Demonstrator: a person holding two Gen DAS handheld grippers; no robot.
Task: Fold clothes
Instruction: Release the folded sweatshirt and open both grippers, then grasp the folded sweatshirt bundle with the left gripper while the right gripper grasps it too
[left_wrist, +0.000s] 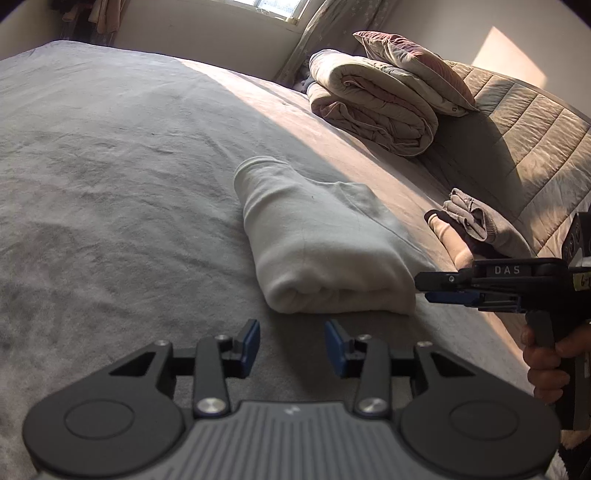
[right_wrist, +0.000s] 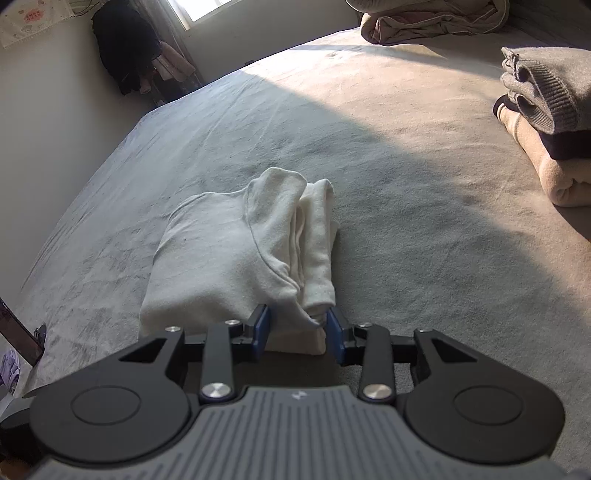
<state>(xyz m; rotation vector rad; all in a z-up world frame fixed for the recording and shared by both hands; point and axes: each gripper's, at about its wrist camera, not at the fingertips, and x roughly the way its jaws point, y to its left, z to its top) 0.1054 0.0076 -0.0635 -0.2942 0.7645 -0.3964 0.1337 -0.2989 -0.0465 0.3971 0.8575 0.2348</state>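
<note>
A folded white garment (left_wrist: 325, 243) lies on the grey bed cover (left_wrist: 110, 166), about mid-bed. The left gripper (left_wrist: 291, 343) sits just short of the garment's near rolled edge, its 2 jaws spread, nothing between them, only bed cover showing in the gap. The right gripper (right_wrist: 297, 328) is at the garment's (right_wrist: 240, 254) end where the layered edges bunch; its jaws are spread with the corner of cloth sitting in the gap, and whether the pads touch the cloth cannot be told. In the left view the right gripper (left_wrist: 428, 290) reaches in side-on beside the garment. A stack of folded clothes (right_wrist: 546, 122) lies well apart, and a folded quilt (left_wrist: 373, 99) near the headboard.
</note>
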